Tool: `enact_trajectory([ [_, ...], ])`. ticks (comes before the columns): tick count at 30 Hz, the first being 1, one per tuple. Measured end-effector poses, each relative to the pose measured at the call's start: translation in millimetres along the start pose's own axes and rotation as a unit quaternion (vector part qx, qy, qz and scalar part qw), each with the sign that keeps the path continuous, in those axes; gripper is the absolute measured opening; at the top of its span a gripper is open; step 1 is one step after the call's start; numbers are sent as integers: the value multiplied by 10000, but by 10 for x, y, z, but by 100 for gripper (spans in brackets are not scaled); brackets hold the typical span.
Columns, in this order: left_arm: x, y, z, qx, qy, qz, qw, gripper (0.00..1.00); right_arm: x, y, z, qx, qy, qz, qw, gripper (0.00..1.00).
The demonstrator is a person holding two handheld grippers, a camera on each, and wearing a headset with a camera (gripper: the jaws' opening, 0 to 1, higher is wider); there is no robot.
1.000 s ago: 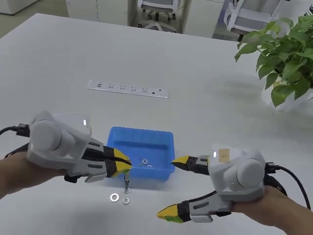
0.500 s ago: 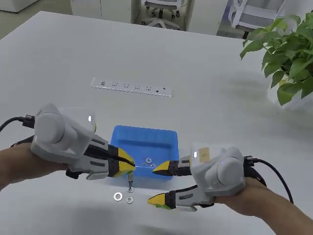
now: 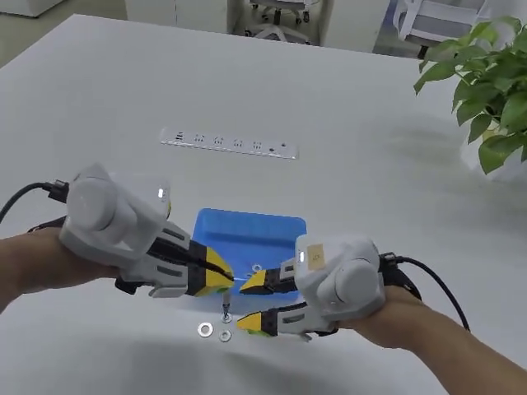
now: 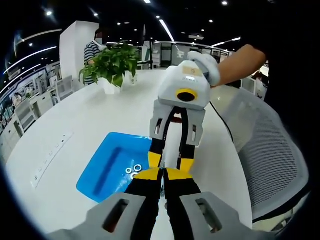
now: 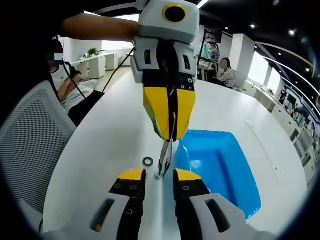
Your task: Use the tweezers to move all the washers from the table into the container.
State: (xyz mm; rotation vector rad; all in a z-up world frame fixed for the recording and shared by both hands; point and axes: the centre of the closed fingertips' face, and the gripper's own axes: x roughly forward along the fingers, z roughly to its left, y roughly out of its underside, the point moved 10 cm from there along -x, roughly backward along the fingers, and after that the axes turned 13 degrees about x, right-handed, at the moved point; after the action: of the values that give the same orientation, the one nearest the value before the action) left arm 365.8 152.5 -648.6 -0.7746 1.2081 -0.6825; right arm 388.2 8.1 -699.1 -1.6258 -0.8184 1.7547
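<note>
Over the last second we have watched the right gripper (image 3: 249,304) swing in from the right-hand side of the blue container (image 3: 247,230) to its near edge. Its jaws have narrowed on the way. They now stand parted, one tip on either side of the tweezers (image 3: 226,313), and as far as we can tell they are not yet touching them. The left gripper (image 3: 216,276) has barely shifted. Its jaws are pressed together on the upper part of the tweezers, which hang nearly upright with their tips down at the table (image 3: 370,164).

Two washers (image 3: 205,330) lie side by side on the table, just in front of the container. In the right gripper view one washer (image 5: 148,161) sits just beside the tweezer tips and the other appears to be right at them (whether it is actually caught between them we cannot tell). A few more washers (image 4: 132,171) already rest inside the container.

We read the right gripper's arrival as the start of the pinch. The left gripper steadies the tool and the right looks placed to squeeze its arms shut on a washer. The task is partly done, with these two left to lift.
</note>
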Motion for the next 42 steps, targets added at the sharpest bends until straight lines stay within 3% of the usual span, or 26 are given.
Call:
enact_trajectory([
  [13, -6, 1, 6, 34, 93, 40, 9999, 6, 210, -97, -72, -411, -200, 177, 9988, 11],
  [42, 14, -67, -68, 87, 133, 92, 9998, 6, 171, -99, -11, -148, -239, 326, 9991, 8],
])
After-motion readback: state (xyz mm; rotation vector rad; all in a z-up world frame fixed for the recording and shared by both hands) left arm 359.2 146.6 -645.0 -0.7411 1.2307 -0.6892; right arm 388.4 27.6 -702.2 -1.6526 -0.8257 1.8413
